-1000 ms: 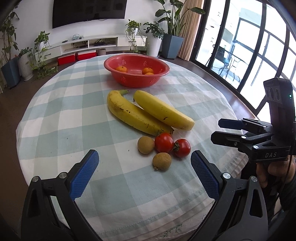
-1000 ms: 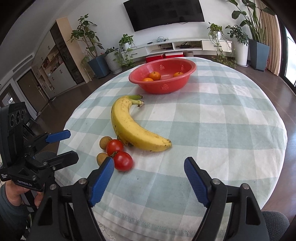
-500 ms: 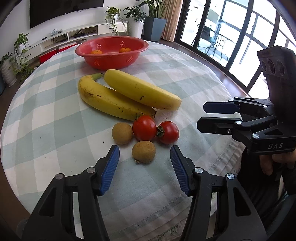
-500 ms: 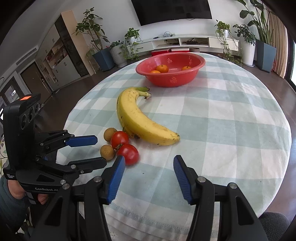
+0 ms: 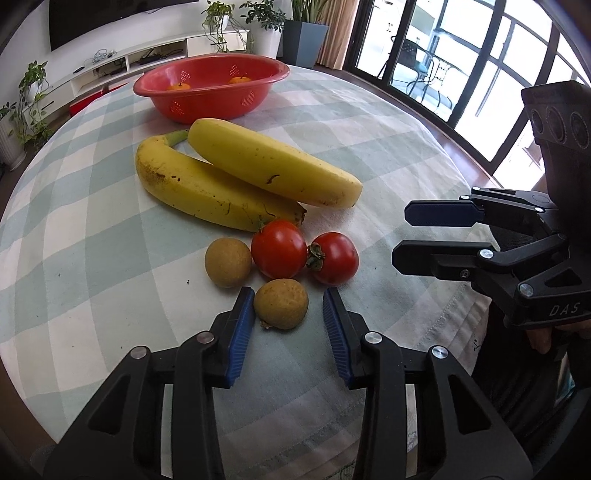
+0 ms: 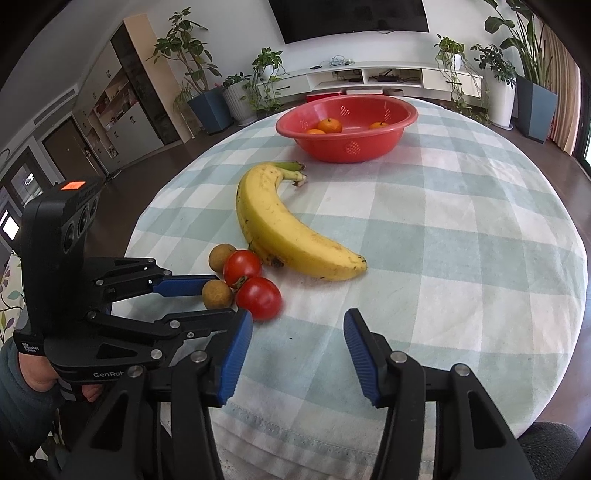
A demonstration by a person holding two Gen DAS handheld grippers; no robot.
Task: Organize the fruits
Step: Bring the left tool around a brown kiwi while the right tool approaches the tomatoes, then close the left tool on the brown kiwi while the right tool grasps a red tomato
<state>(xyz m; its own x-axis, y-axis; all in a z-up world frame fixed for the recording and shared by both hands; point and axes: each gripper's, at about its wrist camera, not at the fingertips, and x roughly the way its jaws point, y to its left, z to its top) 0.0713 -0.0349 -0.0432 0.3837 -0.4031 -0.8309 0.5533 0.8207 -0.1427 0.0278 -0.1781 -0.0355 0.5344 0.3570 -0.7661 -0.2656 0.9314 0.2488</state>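
My left gripper [image 5: 289, 308] is narrowing around the nearest brown fruit [image 5: 280, 303], jaws not yet pinching, having pushed in from well back a second ago; my right gripper [image 6: 298, 343] is waiting spread beside the tomatoes [image 6: 258, 297]. Next I'm carrying it to the red basket [image 5: 218, 105].

Setting: a home living room. Evidence: wall-mounted television [image 6: 354, 16] hung above a low white media shelf [image 6: 376, 77]; potted houseplants [image 6: 192, 77] lined the wall; tall cabinets [image 6: 136, 99] stood at one side; glass patio doors [image 5: 461, 62] showed outdoor chairs; a checked tablecloth [image 6: 443, 229] covered the round table.
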